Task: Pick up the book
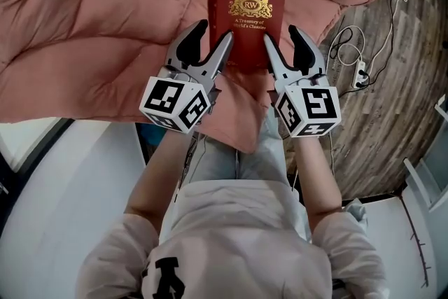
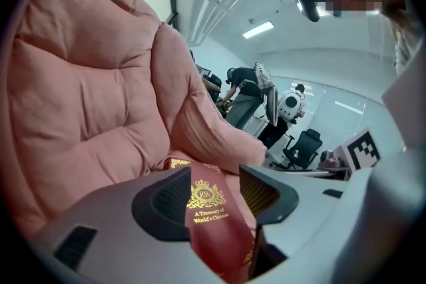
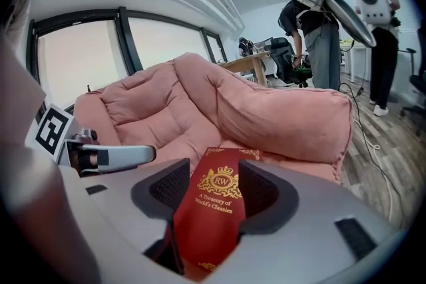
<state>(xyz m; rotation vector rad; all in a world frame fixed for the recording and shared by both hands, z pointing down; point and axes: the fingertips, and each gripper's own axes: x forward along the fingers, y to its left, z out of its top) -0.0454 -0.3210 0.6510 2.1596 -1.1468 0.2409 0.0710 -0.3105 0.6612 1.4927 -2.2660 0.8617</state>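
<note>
Book [image 1: 248,17] on cushion [image 1: 105,24], jaws open

Book [image 1: 248,10]: deep red, gold crest, lettering and corner scrollwork. Cushion [image 1: 105,24]: dusty pink. Left gripper [image 1: 213,35], right gripper [image 1: 281,35]: grey, black pads [image 1: 190,44] (cubes [image 1: 175,103] white with black square markers). Floor [image 1: 378,101]: grey-brown wood grain.

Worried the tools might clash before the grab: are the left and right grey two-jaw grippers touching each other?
Apart. The head view shows the left gripper and right gripper flanking the dark red gold-printed hardcover book, its cover plainly visible between them.
</note>
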